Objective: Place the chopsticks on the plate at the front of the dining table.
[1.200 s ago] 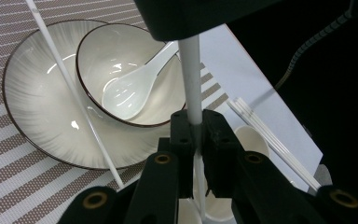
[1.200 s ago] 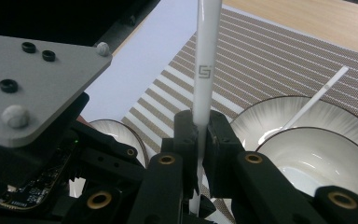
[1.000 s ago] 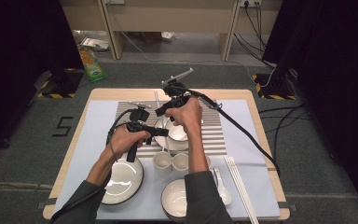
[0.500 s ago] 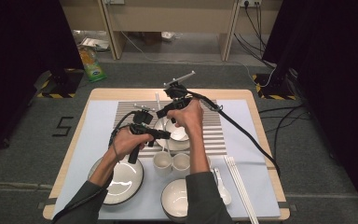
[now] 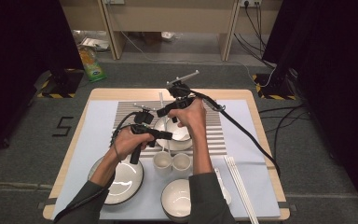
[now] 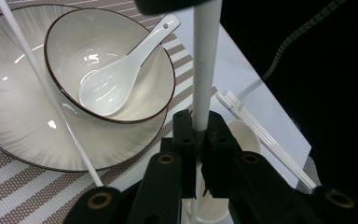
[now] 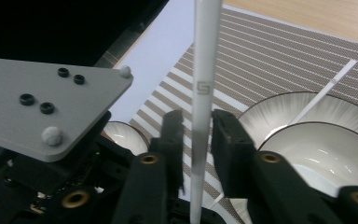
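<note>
While both grippers meet over the striped mat, one white chopstick runs between them.

Left gripper (image 6: 196, 140): jaws clamped on the chopstick (image 6: 205, 65), which rises straight up out of them; in the high view this gripper (image 5: 167, 136) sits just above the two small cups.
Right gripper (image 7: 196, 135): jaws stand on either side of the same chopstick (image 7: 204, 88) with a thin gap showing at each side, so apart; whether the pads touch it cannot be told.
Chopstick: upright between both sets of jaws, a small square mark on its shaft above the right jaws.
Second chopstick (image 6: 46, 88): up and left of the left jaws, lying slanted across the plate rim, apart from the gripper.
Bowl (image 6: 135, 100): ahead and left of the left jaws, standing on the plate (image 6: 9, 93).
Spoon (image 6: 121, 70): inside the bowl, handle leaning on the rim nearest the held chopstick.
Cup (image 6: 242, 135): just behind the left jaws, to their right.
Spare chopsticks (image 6: 261, 130): farther right of the left jaws, flat on the pale mat.
Grey plate (image 7: 46, 107): left of the right jaws, part of the left gripper.
</note>
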A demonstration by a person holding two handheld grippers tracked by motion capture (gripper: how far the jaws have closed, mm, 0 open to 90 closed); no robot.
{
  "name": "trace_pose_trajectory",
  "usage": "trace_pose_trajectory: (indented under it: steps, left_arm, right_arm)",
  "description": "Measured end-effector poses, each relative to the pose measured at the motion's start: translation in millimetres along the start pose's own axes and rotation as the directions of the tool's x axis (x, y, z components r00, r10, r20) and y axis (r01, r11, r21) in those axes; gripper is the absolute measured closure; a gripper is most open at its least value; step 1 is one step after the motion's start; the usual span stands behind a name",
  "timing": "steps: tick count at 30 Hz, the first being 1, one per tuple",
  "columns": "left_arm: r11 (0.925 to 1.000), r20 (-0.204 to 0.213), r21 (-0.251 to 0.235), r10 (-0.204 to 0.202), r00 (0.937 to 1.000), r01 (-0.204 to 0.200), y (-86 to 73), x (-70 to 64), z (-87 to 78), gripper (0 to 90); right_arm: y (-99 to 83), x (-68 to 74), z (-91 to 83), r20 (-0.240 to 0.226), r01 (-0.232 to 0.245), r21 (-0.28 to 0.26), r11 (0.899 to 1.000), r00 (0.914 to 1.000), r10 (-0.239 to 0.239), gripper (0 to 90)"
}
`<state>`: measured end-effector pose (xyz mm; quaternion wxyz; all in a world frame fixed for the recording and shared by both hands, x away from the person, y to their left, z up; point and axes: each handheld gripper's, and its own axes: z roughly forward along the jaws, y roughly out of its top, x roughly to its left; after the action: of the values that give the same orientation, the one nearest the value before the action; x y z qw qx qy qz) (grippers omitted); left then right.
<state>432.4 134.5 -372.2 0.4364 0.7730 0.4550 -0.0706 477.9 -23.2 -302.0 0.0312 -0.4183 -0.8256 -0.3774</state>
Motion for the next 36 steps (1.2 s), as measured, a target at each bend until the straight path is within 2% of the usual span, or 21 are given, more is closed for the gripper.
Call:
trace_pose_trajectory:
  steps: [3, 5, 9, 11, 13, 15, 19, 24, 27, 31, 34, 36]
  left_arm:
    - [1.0, -0.001, 0.002, -0.005, 1.0, 0.005, 1.6, -0.5, -0.1, 85.2]
    - [0.9999, -0.001, -0.004, -0.012, 0.9999, 0.012, 1.8, -0.2, -0.6, 85.3]
    - [0.9993, 0.011, -0.014, -0.033, 0.9994, 0.034, 2.8, 2.4, -3.5, 85.3]
    - [0.999, 0.015, -0.02, -0.04, 0.9991, 0.04, 3.6, 4.1, -5.8, 85.3]
    - [0.999, 0.01, -0.02, -0.04, 0.9992, 0.04, 4.9, 4.7, -8.2, 85.3]
    - [0.999, 0.01, -0.018, -0.041, 0.9991, 0.041, 6.2, 4.8, -10.5, 85.4]
    - [0.9991, 0.008, -0.017, -0.038, 0.9993, 0.038, 9.0, 3.9, -16.1, 85.4]
    - [0.9993, -0.009, -0.012, -0.035, 0.9993, 0.035, 11.4, 5.7, -25.1, 85.4]
    - [0.9991, -0.023, -0.013, -0.04, 0.9989, 0.04, 12.1, 10.1, -30.9, 85.4]
    - [0.9989, -0.036, -0.015, -0.046, 0.9983, 0.045, 12.5, 14.5, -34.6, 85.4]
    - [0.9989, -0.055, -0.008, -0.046, 0.9975, 0.046, 12.9, 17.8, -38.3, 85.3]
    - [0.999, -0.064, 0.0, -0.045, 0.9969, 0.045, 13.4, 20.0, -40.6, 85.3]
  right_arm:
    - [-0.6, 0.3, -6.1, 0.0, 0.003, -0.019, 1.0, 1.0, -0.003, 68.3]
    - [-1.0, 0.2, -11.6, -0.004, 0.006, -0.026, 1.0, 1.0, -0.006, 62.3]
    - [-3.5, -1.9, -23.8, -0.001, 0.009, -0.042, 0.999, 1.0, -0.009, 60.8]
    - [-6.3, -5.9, -33.2, -0.002, 0.002, -0.07, 0.998, 1.0, -0.002, 59.9]
    - [-9.5, -9.3, -40.2, 0.002, 0.009, -0.067, 0.998, 1.0, -0.009, 59.2]
    - [-12.7, -13.5, -46.3, 0.002, 0.0, -0.083, 0.997, 1.0, 0.0, 59.3]
    - [-21.7, -25.7, -55.6, 0.015, -0.015, -0.079, 0.997, 0.9998, 0.016, 59.7]
    - [-36.5, -42.3, -64.1, 0.078, -0.019, -0.057, 0.998, 0.9967, 0.024, 59.7]
    - [-48.9, -54.8, -69.9, 0.125, -0.03, -0.038, 0.999, 0.9915, 0.034, 59.6]
    - [-58.0, -62.5, -73.8, 0.148, -0.033, -0.028, 0.999, 0.9883, 0.037, 59.1]
    - [-66.9, -68.9, -77.9, 0.22, -0.027, 0.01, 1.0, 0.9751, 0.025, 57.6]
    - [-68.5, -70.2, -78.9, 0.229, -0.026, 0.009, 1.0, 0.9732, 0.023, 57.6]
